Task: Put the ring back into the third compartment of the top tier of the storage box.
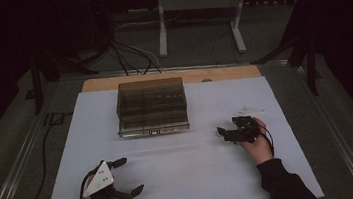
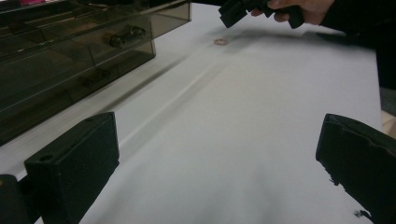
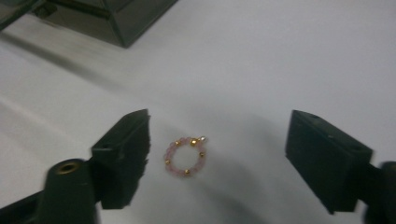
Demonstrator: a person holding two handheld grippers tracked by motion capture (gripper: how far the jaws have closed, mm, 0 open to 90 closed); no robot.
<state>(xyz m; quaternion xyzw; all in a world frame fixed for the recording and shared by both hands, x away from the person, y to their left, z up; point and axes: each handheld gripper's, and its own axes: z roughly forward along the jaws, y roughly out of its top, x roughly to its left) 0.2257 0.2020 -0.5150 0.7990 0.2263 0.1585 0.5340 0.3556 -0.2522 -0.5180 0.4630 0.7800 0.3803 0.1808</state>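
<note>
A small ring of pink and gold beads (image 3: 186, 156) lies flat on the white table top (image 3: 280, 56). My right gripper (image 3: 219, 149) hovers open over it, one jaw on each side and neither touching; the ring sits nearer the left jaw. In the high view that gripper (image 1: 226, 135) is at the right of the table, right of a smoky clear box (image 1: 151, 107) with compartments. My left gripper (image 1: 130, 175) is open and holds nothing near the front left edge. The left gripper view looks between its jaws (image 2: 215, 163) towards the ring (image 2: 221, 42) and the right gripper (image 2: 243, 9).
The box (image 2: 70, 56) has small dark items in its compartments. Pale small pieces (image 1: 251, 108) lie on the table just beyond the right hand. Behind the table stand a white metal frame (image 1: 199, 6) and loose cables (image 1: 129, 54) on the floor.
</note>
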